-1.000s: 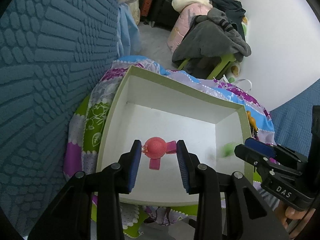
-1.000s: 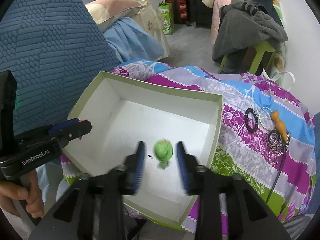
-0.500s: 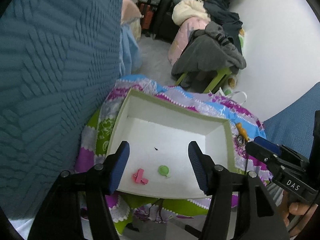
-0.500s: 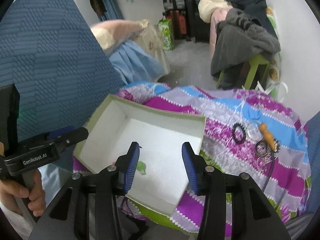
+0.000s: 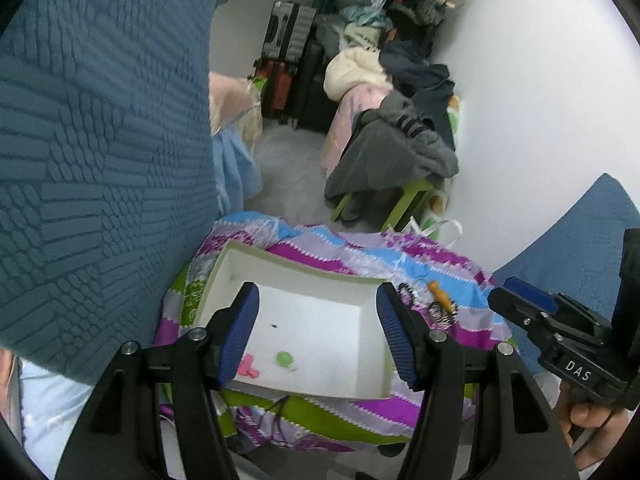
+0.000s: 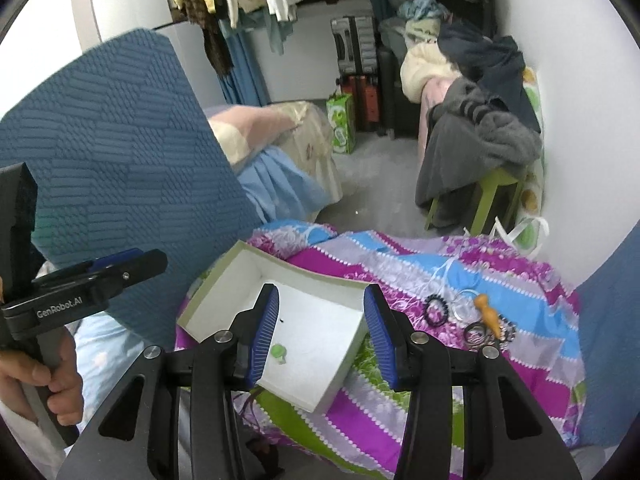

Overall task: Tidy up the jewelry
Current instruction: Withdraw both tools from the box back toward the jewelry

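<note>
Two hand-held tools, each matte black plastic with a pair of angular arms ending in ribbed blue pads (image 5: 239, 332). Round silver screws (image 5: 197, 334) sit at the arm joints of the left tool (image 5: 318, 336), and matching ones mark the right tool (image 6: 322, 334). Seen from its partner's camera, the left tool's body carries white "GenRobot.AI" lettering (image 6: 59, 305), the right tool's a white "DAS" label (image 5: 577, 370). Bare fingers of the left hand (image 6: 44, 384) and right hand (image 5: 592, 426) wrap the black grips.
</note>
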Demonstrator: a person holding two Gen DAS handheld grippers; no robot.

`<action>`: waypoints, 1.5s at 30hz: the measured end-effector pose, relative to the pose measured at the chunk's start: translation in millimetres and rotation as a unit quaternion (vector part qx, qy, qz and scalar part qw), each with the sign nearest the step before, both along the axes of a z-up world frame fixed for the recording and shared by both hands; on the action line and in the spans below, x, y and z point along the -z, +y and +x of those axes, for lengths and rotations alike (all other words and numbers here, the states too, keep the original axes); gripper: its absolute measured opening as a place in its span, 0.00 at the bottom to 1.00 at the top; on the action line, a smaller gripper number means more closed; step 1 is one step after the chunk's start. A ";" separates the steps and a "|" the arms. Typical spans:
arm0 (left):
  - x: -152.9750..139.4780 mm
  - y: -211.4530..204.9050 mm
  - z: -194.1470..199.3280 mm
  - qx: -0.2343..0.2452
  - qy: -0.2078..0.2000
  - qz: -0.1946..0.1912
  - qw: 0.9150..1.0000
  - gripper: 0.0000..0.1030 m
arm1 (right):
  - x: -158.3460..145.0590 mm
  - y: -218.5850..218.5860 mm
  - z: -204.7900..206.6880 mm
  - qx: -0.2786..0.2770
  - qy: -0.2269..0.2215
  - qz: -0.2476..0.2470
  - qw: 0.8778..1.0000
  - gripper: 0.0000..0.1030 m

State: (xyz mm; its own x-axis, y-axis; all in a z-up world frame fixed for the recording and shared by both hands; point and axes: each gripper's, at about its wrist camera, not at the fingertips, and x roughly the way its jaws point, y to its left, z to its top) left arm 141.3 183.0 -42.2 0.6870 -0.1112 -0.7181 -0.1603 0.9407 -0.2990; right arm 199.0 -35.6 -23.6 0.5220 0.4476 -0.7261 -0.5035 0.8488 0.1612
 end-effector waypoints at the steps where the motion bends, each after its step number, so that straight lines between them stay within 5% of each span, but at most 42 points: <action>1: -3.8 -3.4 -1.1 0.000 -0.004 0.001 1.000 0.60 | -3.7 -4.3 -1.4 0.001 -0.005 0.002 1.000 0.41; 13: -39.4 -62.7 -14.3 0.015 -0.048 0.008 0.999 0.60 | -40.3 -72.2 -24.6 0.032 -0.059 0.018 0.998 0.42; 23: -33.2 -113.9 -23.6 0.036 -0.059 -0.003 0.998 0.60 | -31.4 -133.1 -51.4 0.068 -0.077 0.014 0.995 0.42; 31: -2.3 -156.4 -27.2 0.070 -0.044 -0.016 0.996 0.60 | 5.6 -180.8 -75.0 0.116 -0.073 0.016 0.991 0.42; 45: 95.5 -213.0 3.7 0.142 0.007 -0.067 0.988 0.56 | 120.2 -216.6 -62.3 0.129 -0.043 0.029 0.990 0.41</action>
State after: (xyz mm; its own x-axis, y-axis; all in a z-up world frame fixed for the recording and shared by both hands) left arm 145.0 -29.9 -137.7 0.6050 -0.3921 -0.6930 0.0986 0.9005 -0.4235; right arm 136.8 -252.1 -143.9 0.6827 0.3312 -0.6513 -0.2850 0.9415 0.1801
